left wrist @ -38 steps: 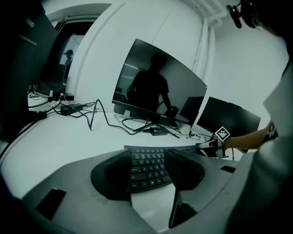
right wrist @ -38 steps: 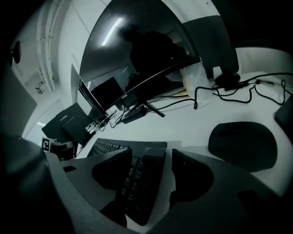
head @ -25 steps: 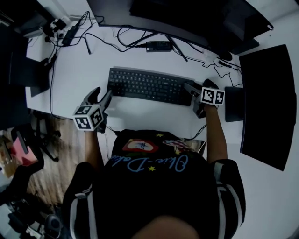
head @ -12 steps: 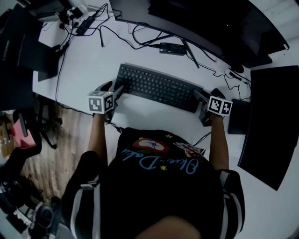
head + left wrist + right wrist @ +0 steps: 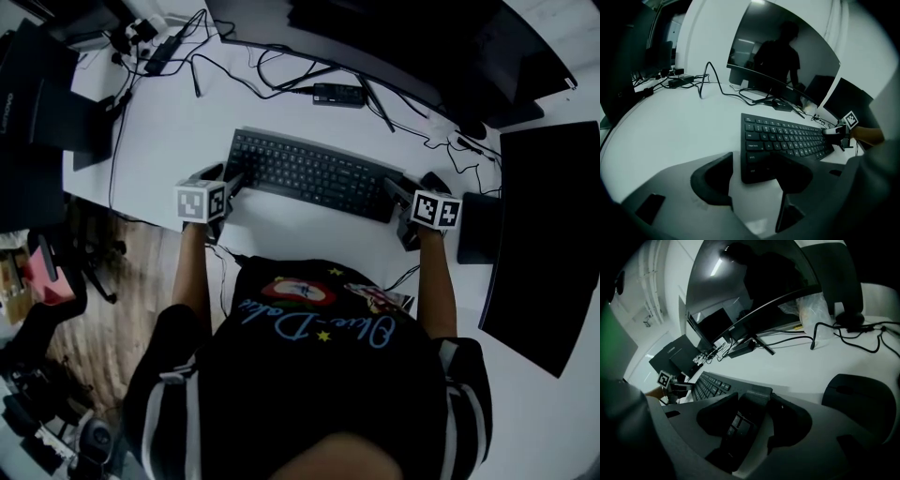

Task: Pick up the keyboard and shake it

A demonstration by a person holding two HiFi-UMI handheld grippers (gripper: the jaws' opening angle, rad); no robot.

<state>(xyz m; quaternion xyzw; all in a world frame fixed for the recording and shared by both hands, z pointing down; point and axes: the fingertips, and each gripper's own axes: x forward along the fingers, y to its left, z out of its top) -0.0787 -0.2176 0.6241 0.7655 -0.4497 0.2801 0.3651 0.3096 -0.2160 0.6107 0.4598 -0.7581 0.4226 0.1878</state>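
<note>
Flanking the keyboard (image 5: 309,175): left hand-held gripper (image 5: 232,181) spread, right hand-held gripper (image 5: 391,190) pinching its end.

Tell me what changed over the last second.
The left gripper came in from the near left to the left end of the keyboard, which now sits between its open jaws, not gripped. The right gripper, already at the right end, closed its jaws onto that end. The keyboard stayed flat on the desk, in the same spot.
</note>
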